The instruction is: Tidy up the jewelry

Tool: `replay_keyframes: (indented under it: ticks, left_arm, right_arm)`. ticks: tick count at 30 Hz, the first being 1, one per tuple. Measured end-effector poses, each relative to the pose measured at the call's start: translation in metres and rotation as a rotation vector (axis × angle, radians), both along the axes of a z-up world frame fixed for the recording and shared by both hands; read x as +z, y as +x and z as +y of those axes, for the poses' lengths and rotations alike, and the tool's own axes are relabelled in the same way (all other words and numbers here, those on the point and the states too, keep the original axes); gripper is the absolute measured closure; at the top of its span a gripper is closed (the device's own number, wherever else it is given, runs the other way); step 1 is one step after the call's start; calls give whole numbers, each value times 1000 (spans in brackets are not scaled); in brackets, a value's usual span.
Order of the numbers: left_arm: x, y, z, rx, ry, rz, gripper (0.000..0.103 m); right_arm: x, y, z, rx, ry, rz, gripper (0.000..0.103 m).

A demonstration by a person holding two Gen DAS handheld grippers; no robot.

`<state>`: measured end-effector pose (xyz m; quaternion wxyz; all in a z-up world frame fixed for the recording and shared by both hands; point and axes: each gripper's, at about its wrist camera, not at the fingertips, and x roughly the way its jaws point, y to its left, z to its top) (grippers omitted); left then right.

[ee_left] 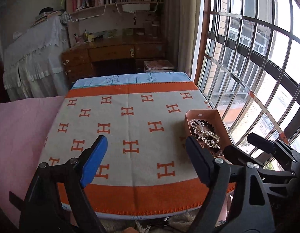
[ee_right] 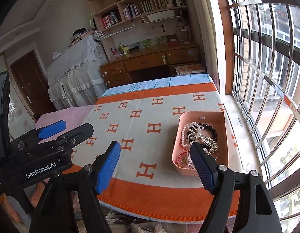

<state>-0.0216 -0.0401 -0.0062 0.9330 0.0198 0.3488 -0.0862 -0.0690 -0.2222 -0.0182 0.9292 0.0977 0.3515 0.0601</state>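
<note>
A pink open box (ee_right: 225,136) stands at the right side of the table, near the window. In it lies a heap of jewelry (ee_right: 200,136): a white pearl strand, a black bead bracelet (ee_right: 209,127), a gold chain piece and a red cord item. The left wrist view shows the same box (ee_left: 221,122) and jewelry (ee_left: 206,134) to the right of my left gripper (ee_left: 146,141). That gripper hangs open above the cloth, nothing between its jaws. My right gripper (ee_right: 154,147) is open too, empty, above the table just left of the box. Each gripper appears in the other's view.
The table wears a beige cloth (ee_left: 130,128) with orange H marks and an orange border. A pink cover (ee_left: 19,128) lies to its left. A barred window (ee_right: 270,77) runs along the right. Behind stand a wooden desk (ee_left: 115,52), bookshelves and a draped cabinet.
</note>
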Motion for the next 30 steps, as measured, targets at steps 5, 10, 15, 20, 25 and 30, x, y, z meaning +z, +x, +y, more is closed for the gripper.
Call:
replay_keyframes:
  ticks: [5,10,15,20,25,30]
  left_arm:
    - [10,-7,11,55,0,18,11]
    - [9,-7,22,78,-44,51,0]
    - [2,-4,23,77,-63,91,0]
    - [3,-4,20,91,-46,75,0]
    - [4,-4,19,101,-35,67,0]
    - [4,-3,18,108,-21,63,0]
  right_arm:
    - [27,-13,16,-17,-17,-56,17]
    - [38,-20,20,-27,-21,-67,13]
    - [43,-24,20,-38,-38,-72,12]
    - [41,-22,20,-38,-40,-75,12]
    - [41,-19,18,-37,-40,-76,12]
    - [42,-17,19,-35,-32,-70,12]
